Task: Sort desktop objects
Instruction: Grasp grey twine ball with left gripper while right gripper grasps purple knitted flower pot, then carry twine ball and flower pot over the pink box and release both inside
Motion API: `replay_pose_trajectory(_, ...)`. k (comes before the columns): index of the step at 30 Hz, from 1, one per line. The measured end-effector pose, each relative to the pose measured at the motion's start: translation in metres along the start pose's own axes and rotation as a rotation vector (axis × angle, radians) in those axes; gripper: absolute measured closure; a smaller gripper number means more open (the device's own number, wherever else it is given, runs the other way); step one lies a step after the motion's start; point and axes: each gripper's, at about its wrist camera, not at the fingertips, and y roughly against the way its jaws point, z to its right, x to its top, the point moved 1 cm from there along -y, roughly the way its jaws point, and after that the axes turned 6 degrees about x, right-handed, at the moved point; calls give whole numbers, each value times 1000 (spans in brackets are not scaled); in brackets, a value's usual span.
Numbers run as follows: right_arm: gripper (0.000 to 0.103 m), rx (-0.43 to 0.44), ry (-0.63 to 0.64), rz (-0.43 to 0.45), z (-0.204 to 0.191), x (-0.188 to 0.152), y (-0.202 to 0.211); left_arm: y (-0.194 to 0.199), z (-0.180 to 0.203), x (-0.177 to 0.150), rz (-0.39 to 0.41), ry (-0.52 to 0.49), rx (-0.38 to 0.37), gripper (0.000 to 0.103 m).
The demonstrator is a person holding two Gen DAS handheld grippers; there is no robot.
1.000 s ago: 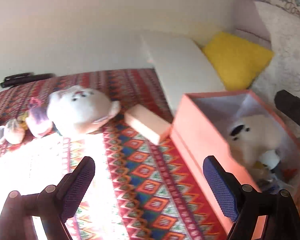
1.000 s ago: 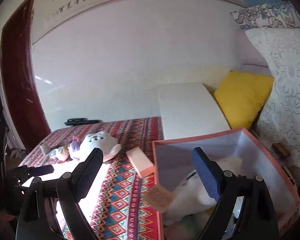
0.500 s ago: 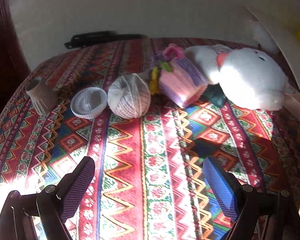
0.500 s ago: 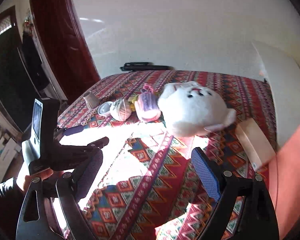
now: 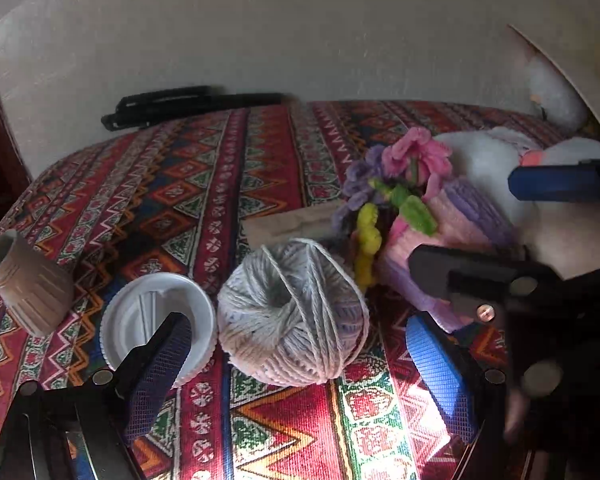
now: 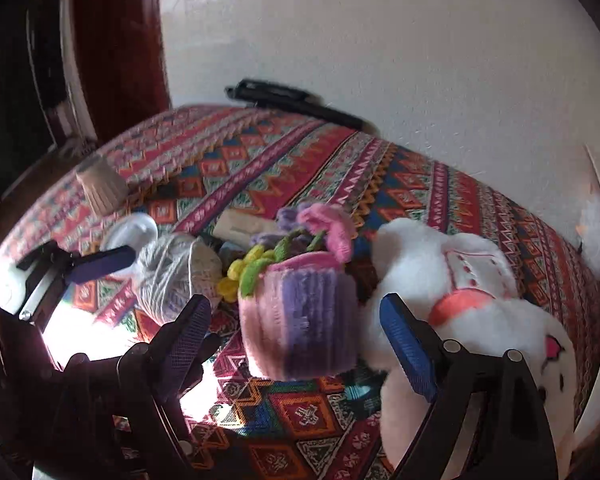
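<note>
1. Red patterned woven tablecloth (image 5: pixel 260 168) covers the whole table, wall behind it.
2. White plush toy with pink-orange collar (image 6: pixel 460 280) lies on its side at the right, touching the knitted pot.
3. Pink-and-purple knitted flower pot with yarn flowers (image 6: pixel 300 320) tipped over mid-table, between the plush toy and the yarn ball.
4. Grey-white ball of yarn (image 5: pixel 292 312) sits on the cloth, just beside the white lid, near the flowers.
5. White round plastic lid (image 5: pixel 156 320) open side up, left of the ball.
6. Beige ribbed cup (image 5: pixel 28 280) on its side, far left.
7. Black flat object (image 5: pixel 188 106) at the table's back edge by the wall; can't tell what.
8. Left gripper (image 5: pixel 300 364): jaws spread wide, empty, flanking the yarn ball, not touching.
9. Right gripper (image 6: pixel 296 344): jaws wide apart, empty, on either side of the knitted pot; contact unclear.
</note>
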Motion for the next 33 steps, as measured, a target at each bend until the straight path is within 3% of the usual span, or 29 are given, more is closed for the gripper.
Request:
replay_pose_trajectory(1, 42, -4, 26, -36, -4, -1, -11, -3, 2, -1, -9, -10, 6, 29)
replay_pose_trajectory(3, 43, -23, 38, -42, -4, -3, -11, -2, 3, 0, -7, -10, 10, 40)
replay_pose_trajectory(6, 44, 43, -39, 4, 8, -9, 15, 21, -5, 3, 24, 26, -20, 40)
replay_pose_trajectory(12, 44, 101, -132, 137, 17, -56, 129, 106, -3, 2, 87, 38, -40, 40)
replay_pose_trajectory(17, 44, 77, -196, 206, 22, -112, 215, 196, 17, -33, 138, 46, -65, 40)
replay_pose_trajectory(22, 44, 104, -306, 286, 28, -170, 288, 265, 53, -74, 153, 102, -153, 40)
replay_pose_trajectory(25, 44, 96, -321, 339, 25, -202, 332, 287, 87, -89, 148, 80, -180, 40)
replay_pose_trajectory(33, 43, -46, -323, 477, 40, -259, 418, 342, 185, -81, 195, -51, -272, 40)
